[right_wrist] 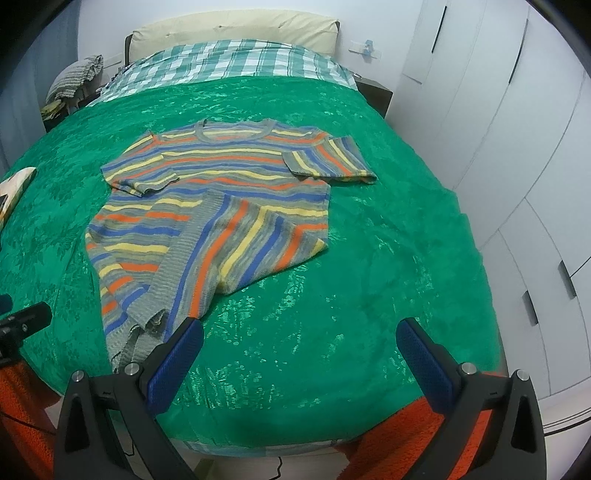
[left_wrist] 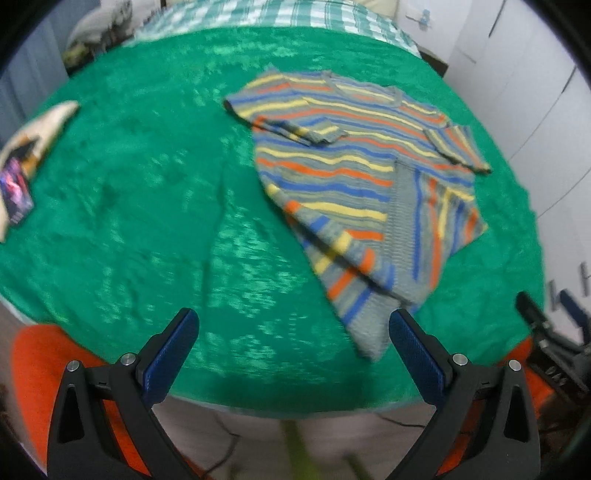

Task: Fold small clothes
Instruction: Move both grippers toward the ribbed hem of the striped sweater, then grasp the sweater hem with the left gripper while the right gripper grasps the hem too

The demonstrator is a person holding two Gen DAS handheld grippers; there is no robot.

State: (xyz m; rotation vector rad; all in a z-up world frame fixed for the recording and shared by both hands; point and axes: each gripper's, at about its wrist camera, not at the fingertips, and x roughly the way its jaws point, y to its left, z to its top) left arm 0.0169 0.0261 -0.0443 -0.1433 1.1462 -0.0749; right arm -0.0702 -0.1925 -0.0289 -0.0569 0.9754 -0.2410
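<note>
A small striped knit shirt in grey, blue, orange and yellow lies flat on the green bedspread, neck towards the headboard. Its lower right corner is folded diagonally over the body, and both short sleeves are tucked inwards. It also shows in the left wrist view, right of centre. My left gripper is open and empty, above the bed's near edge just left of the shirt's hem. My right gripper is open and empty, above the near edge, right of the hem.
A checked blanket and cream pillow lie at the head of the bed. A folded cloth with a printed card sits at the bed's left edge. White wardrobe doors stand to the right. An orange rug lies below.
</note>
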